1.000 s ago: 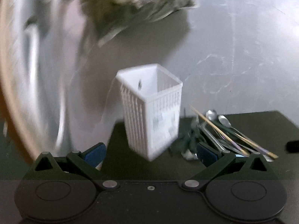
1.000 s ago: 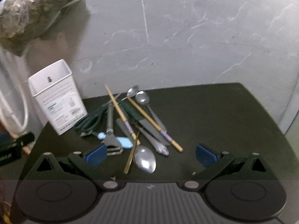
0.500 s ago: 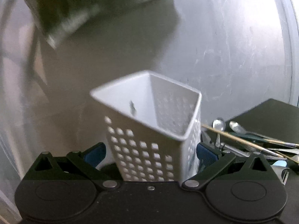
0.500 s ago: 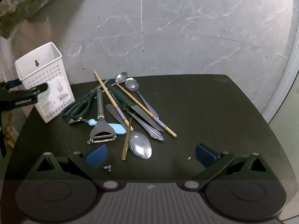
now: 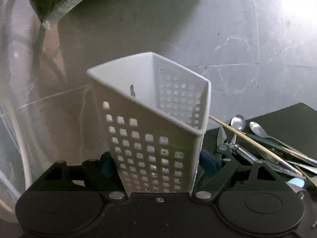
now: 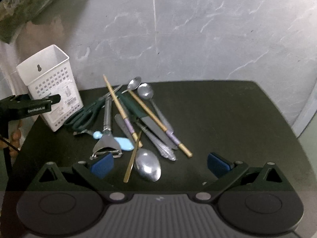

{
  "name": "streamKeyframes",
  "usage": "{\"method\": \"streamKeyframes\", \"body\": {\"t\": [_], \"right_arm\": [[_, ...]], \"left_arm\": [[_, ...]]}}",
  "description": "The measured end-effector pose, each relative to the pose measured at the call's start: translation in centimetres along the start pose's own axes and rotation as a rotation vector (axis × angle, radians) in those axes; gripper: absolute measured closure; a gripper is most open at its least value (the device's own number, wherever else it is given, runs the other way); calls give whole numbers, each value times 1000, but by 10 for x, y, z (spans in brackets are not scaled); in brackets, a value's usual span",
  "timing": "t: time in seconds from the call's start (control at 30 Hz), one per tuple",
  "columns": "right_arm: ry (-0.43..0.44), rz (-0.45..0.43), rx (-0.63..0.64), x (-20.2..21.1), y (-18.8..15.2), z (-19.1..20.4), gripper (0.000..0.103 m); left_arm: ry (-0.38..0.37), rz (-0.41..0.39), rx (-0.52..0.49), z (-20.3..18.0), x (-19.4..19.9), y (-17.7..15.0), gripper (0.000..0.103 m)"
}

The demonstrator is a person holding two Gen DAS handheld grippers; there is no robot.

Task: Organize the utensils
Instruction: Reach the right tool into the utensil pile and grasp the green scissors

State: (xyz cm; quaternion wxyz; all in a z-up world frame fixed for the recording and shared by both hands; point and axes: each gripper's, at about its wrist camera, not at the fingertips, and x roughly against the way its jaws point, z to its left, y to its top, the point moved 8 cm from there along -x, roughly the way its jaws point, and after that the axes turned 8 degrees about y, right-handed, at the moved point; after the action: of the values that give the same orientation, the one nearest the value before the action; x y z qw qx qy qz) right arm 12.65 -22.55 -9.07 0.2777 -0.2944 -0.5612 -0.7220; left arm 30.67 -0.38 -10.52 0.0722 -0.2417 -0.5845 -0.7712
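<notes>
A white perforated utensil holder (image 5: 154,130) stands at the left end of the dark table and looks empty inside. My left gripper (image 5: 156,164) is shut on its lower body, a blue pad against each side. The right wrist view shows the holder (image 6: 50,88) with the left gripper's finger (image 6: 29,107) against it. A pile of utensils (image 6: 136,119) lies beside it: green scissors (image 6: 85,115), a peeler (image 6: 106,138), chopsticks, knives and spoons, with a large spoon (image 6: 147,164) nearest. My right gripper (image 6: 160,164) is open just above that spoon.
The dark table (image 6: 227,119) stands against a grey marbled wall (image 6: 178,29). A clear bag of greenish material (image 6: 21,6) hangs at the upper left. White tubing (image 5: 21,148) runs down past the table's left edge.
My left gripper moved in on the holder and closed on its sides. My right gripper moved closer to the utensil pile, over the large spoon.
</notes>
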Motion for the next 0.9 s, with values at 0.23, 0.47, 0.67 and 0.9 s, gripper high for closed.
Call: {"method": "streamKeyframes", "body": {"t": [0.23,0.47,0.67,0.9], "right_arm": [[150,-7,81,-16,22,13,0],[290,28,171,-86,75,44,0],[375,76,233,-110,81,71,0],[570,157,220,-120,70,106,0]], "left_arm": [[53,45,44,0,36,-11,18],[100,129,111,0,107,-42,18],[96,127,98,-16,135,-54,18],[164,131,159,-4,138,-58,18]]}}
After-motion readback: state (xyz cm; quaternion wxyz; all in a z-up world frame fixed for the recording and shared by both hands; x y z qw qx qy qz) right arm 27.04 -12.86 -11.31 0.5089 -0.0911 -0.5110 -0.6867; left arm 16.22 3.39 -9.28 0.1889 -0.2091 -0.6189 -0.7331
